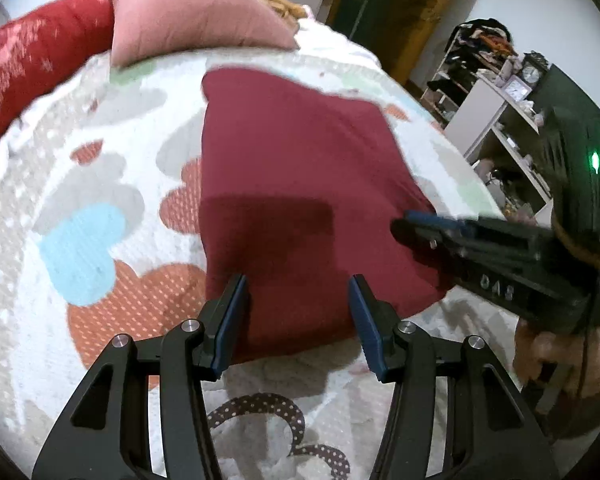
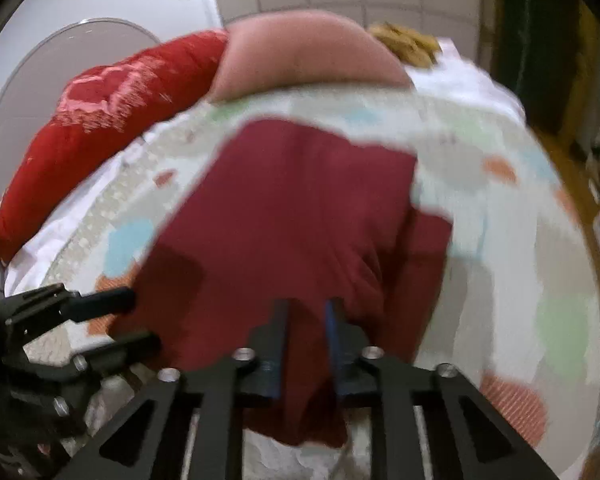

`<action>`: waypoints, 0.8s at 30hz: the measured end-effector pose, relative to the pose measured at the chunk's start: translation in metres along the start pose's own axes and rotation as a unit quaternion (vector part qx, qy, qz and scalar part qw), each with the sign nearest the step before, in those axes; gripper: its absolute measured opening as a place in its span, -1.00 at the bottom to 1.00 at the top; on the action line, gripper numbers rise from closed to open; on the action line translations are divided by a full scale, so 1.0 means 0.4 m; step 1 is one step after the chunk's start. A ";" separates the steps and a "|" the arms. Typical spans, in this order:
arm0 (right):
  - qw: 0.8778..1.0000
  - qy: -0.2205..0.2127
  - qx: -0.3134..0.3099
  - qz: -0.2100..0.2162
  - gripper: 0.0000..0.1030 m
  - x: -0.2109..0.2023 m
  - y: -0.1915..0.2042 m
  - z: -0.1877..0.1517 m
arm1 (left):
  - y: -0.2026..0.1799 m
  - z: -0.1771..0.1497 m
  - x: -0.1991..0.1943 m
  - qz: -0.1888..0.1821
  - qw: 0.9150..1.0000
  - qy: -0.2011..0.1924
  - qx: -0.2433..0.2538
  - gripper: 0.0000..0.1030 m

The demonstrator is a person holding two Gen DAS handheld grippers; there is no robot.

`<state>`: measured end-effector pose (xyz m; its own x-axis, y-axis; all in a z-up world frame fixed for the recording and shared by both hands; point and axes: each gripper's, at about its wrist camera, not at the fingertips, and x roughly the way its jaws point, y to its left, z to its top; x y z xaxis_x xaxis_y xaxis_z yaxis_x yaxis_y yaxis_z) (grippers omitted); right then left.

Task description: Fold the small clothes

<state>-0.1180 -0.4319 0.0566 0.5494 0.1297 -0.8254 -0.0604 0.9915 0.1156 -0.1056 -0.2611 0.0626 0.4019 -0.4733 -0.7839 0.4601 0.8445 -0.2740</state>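
Left gripper at 6 o'clock, jaws apart, straddling near hem of maroon garment, nothing pinched; likely lining up for grab. Right gripper nearly closed, pinching garment's near edge, likely to lift for fold. Garment lies flat mid-bedspread, room to fold. Pink pillow, red pillow at 11-12 o'clock, clear.

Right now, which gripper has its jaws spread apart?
The left gripper: blue pads stand wide over the maroon garment. The right gripper is nearly closed.
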 end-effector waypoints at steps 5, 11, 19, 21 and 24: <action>0.999 -0.015 0.038 0.026 -0.80 0.012 -0.029 -0.030 | -0.007 -0.002 0.014 0.011 1.000 -0.006 0.005 0.00; 0.993 -0.069 0.080 0.046 -0.75 -0.088 -0.021 -0.016 | 0.003 0.017 -0.024 0.024 0.999 -0.024 -0.001 0.00; 0.992 -0.083 0.095 -0.002 -0.72 -0.086 -0.023 0.037 | 0.025 0.059 -0.023 0.044 0.998 -0.037 -0.004 0.00; 0.992 -0.081 0.099 -0.010 -0.71 -0.064 -0.032 0.046 | 0.033 0.069 -0.013 0.046 0.998 -0.035 -0.004 0.00; 0.992 -0.069 0.095 -0.034 -0.67 -0.029 -0.049 0.054 | 0.043 0.080 0.009 0.045 0.999 -0.028 -0.007 0.13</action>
<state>-0.1052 -0.4530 0.0757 0.6571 0.0457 -0.7524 0.1320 0.9758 0.1746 -0.0708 -0.2563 0.0727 0.4853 -0.4087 -0.7729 0.4096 0.8873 -0.2120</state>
